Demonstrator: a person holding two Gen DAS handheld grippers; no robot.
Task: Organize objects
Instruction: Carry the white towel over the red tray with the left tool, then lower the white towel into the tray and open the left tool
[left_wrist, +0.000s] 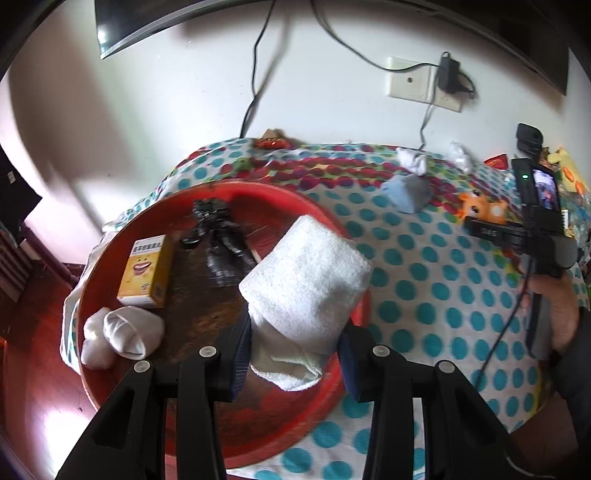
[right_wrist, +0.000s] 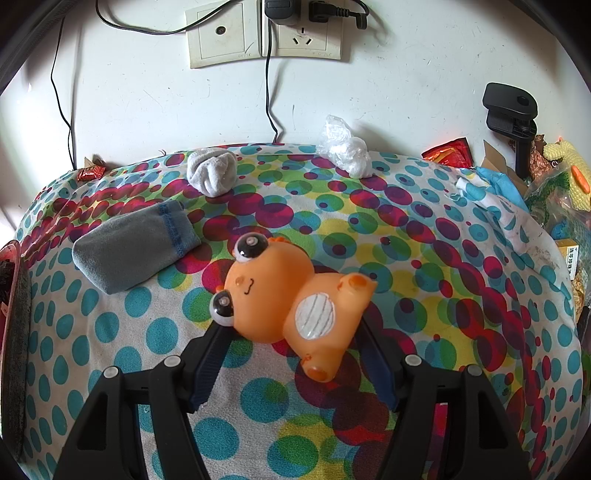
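Towel roll (left_wrist: 306, 284) clamped between left tongs (left_wrist: 293, 354) above tray (left_wrist: 110, 387).

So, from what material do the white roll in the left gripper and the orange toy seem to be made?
White roll: looks like terry cloth, with a matte, nubby pile.
Orange toy: probably soft plastic or rubber; its skin is smooth, faintly translucent and slightly glossy.

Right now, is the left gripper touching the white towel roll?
Touching. In the left wrist view the left gripper has both pads pressed into the lower end of the white towel roll, holding it above the red tray.
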